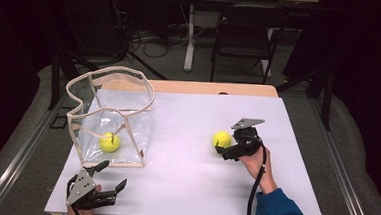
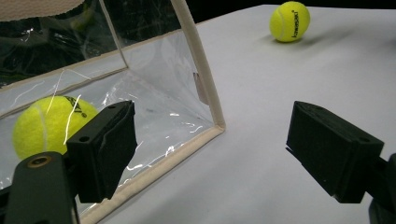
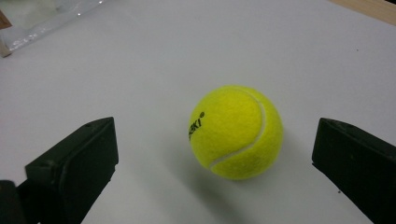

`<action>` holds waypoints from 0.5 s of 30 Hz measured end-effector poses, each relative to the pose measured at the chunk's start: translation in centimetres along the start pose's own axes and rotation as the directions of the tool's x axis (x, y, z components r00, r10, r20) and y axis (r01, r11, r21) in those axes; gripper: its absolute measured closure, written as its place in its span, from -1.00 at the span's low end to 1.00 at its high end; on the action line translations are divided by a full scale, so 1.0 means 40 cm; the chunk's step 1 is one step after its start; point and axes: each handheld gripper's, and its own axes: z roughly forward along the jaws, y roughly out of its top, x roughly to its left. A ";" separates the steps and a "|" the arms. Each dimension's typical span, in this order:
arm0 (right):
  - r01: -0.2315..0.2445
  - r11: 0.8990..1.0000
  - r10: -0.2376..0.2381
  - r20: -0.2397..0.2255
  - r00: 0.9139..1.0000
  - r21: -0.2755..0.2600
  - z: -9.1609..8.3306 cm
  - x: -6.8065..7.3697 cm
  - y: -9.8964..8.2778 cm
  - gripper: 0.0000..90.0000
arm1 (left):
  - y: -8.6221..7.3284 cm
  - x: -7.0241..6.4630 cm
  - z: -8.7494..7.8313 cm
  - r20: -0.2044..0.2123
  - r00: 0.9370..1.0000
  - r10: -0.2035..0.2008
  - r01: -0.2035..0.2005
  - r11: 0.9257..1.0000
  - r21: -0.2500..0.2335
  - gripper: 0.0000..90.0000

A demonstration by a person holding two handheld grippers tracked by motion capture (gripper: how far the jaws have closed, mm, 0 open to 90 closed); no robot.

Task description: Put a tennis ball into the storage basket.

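At the left of the white bench [image 1: 183, 187], a clear plastic bag [image 1: 122, 123] with a beige trimmed rim is seen standing open, and a yellow tennis ball [image 1: 109, 142] is held inside it, resting on its bottom. Near the front left corner of the bench, just in front of the bag, the left gripper [image 1: 108, 175] is held with its jaws spread wide and released, nothing being caught between them; in the left gripper view the bag's lower corner is seen just beyond them. Toward the right, a second tennis ball [image 1: 221, 138] is seen lying on the bare bench, well apart from the bag. The right gripper [image 1: 224, 150] is held just beside it, its jaws opened wide on either side of the ball [image 3: 236, 132] without touching it.
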 end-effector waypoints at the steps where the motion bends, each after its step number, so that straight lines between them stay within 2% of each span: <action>1: -0.003 1.000 0.003 0.005 1.000 0.012 0.003 -0.001 0.001 -1.00 | 0.000 0.001 0.000 0.000 1.000 0.000 0.000 1.000 0.002 -0.65; 15: -0.032 0.999 0.031 0.014 0.999 0.041 0.050 -0.030 0.002 -1.00 | -0.001 0.002 0.000 0.000 1.000 -0.004 0.004 1.000 0.001 -0.65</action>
